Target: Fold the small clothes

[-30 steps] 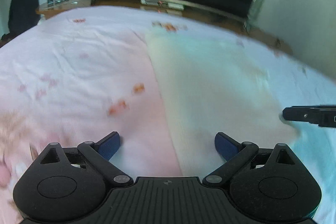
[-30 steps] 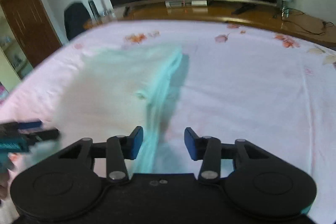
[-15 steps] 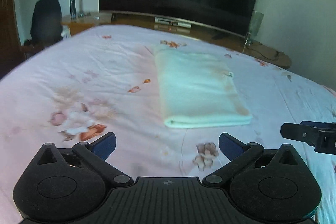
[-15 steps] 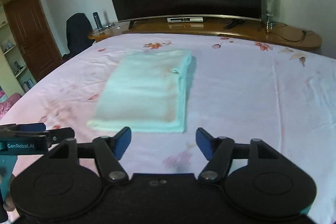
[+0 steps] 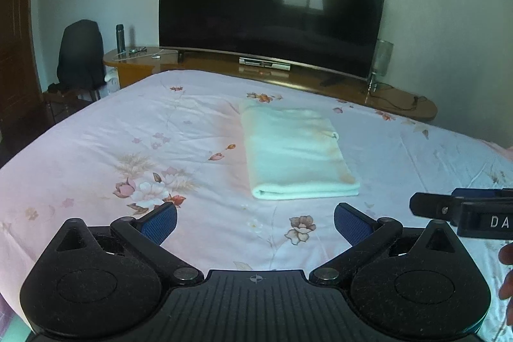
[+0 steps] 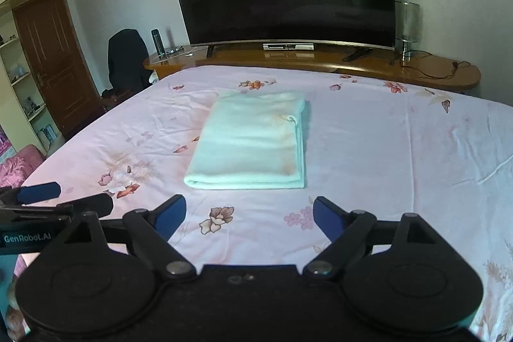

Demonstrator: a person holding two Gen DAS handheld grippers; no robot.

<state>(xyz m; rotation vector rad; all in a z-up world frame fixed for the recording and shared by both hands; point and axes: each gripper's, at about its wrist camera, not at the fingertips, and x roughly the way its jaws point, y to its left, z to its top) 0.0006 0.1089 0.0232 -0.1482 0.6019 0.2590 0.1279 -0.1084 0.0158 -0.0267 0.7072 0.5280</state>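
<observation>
Pale mint cloth [image 5: 296, 154], folded into a neat rectangle, lies flat on the pink flowered bed [image 5: 128, 130], its long axis running from the claws toward the television [image 5: 272, 2]. The left claw [image 5: 255, 221] gapes wide, empty. The right claw [image 6: 249, 215] has just been opening, nothing between its jaws.

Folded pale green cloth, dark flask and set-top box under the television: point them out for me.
Folded pale green cloth [image 6: 248, 140], right wrist view, middle of its top layer.
Dark flask [image 6: 157, 41], right wrist view, its body.
Set-top box [image 6: 288, 46], right wrist view, its front panel.
</observation>
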